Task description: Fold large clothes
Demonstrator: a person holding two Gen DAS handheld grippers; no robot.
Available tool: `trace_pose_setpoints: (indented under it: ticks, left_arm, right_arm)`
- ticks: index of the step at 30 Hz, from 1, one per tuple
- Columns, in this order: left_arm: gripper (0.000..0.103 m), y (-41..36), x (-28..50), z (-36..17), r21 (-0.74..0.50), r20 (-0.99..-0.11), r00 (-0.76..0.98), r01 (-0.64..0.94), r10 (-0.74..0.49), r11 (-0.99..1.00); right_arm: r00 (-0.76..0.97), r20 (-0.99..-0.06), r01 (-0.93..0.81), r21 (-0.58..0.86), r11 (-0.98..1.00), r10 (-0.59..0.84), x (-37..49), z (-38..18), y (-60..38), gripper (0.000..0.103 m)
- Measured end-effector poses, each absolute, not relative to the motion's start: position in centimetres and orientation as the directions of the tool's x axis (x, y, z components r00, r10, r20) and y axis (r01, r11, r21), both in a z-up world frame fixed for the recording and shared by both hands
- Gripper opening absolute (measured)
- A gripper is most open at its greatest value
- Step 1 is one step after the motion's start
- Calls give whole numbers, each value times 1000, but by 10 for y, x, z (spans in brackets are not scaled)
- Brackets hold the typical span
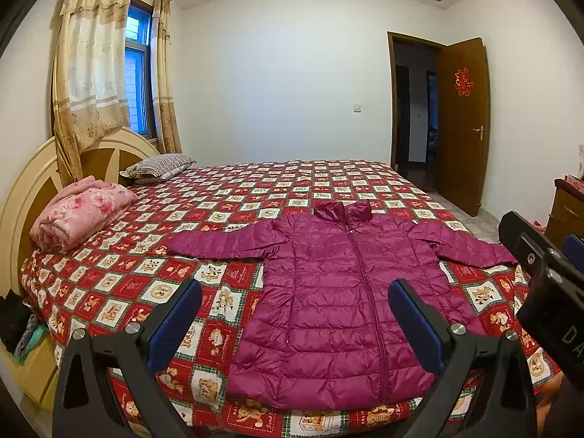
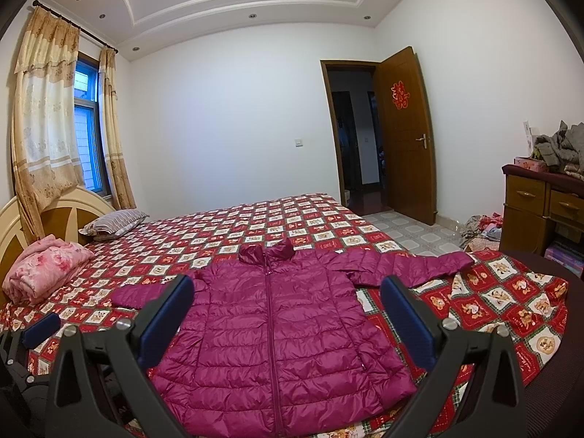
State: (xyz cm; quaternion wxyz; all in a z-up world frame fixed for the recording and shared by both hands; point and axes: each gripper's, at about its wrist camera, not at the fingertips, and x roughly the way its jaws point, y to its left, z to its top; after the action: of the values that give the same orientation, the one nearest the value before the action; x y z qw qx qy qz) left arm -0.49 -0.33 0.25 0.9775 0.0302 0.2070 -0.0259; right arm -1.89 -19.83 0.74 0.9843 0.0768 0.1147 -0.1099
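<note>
- Blue-padded fingers [image 1: 175, 325] fill the foreground of the left wrist view: the left tool [image 1: 292, 328] hangs with its fingers wide apart, gripping nothing, poised above the near edge of the bed [image 1: 109, 284].
- Same story on the other side: the right tool [image 2: 288, 321] is spread open and empty, framing the garment between its pads.
- And there's the star of the show, the magenta puffer jacket [image 1: 343, 299], lying face up on the bed's checked cover, zipped shut, hem toward the cameras, collar away.
- Both sleeves are stretched out sideways, flat on the cover; that spread looks deliberate, giving each tool its own sleeve to take.
- Folding has not begun, by my reading: no part of the jacket is doubled over.
- Up by the headboard, well apart from the jacket, sit a folded pink quilt [image 1: 80, 215] and a striped pillow [image 1: 160, 166], leaving the middle of the bed free for the work.
- On the right edge of the left view a dark body intrudes, probably the other tool, though it's too cropped to be sure.
</note>
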Motion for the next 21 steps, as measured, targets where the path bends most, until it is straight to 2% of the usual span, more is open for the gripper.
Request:
trace_pose_setpoints:
  ticks: [21]
  left_arm:
    - [102, -3, -3, 3, 42, -414, 909, 68, -45, 997]
  right_arm:
    - [940, -278, 238, 120, 964, -198, -14, 1, -199, 103]
